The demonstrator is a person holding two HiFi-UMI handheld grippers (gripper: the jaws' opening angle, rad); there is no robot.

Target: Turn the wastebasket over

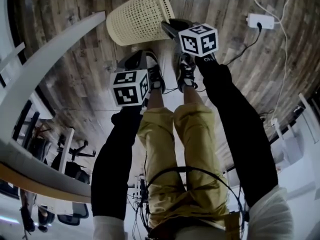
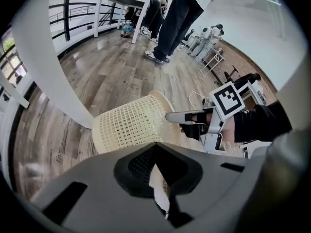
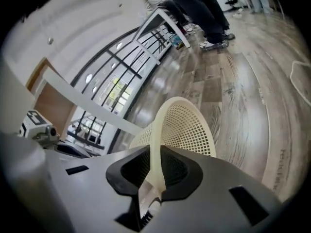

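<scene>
Wastebasket [image 1: 140, 19] lies sideways, right gripper [image 3: 151, 188] pinching its rim: mid-turn, I judge. Left gripper [image 2: 158, 178] hangs slightly spread, empty. Rotating it calls for a firm pinch.

Black sleeves [image 1: 118, 154]; mustard trousers [image 1: 162, 144] (black-and-white trainers [image 1: 186, 73])

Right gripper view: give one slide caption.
Right claw grips the rim of a cream mesh wastebasket over a wooden floor.

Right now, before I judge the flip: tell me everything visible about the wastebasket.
The wastebasket is cream, plastic-looking lattice, round and tapering to a narrower base. It lies on its side over the wood floor, mouth toward the right gripper, whose fingers are shut on the rim. It looks empty; floor contact is unclear.
</scene>
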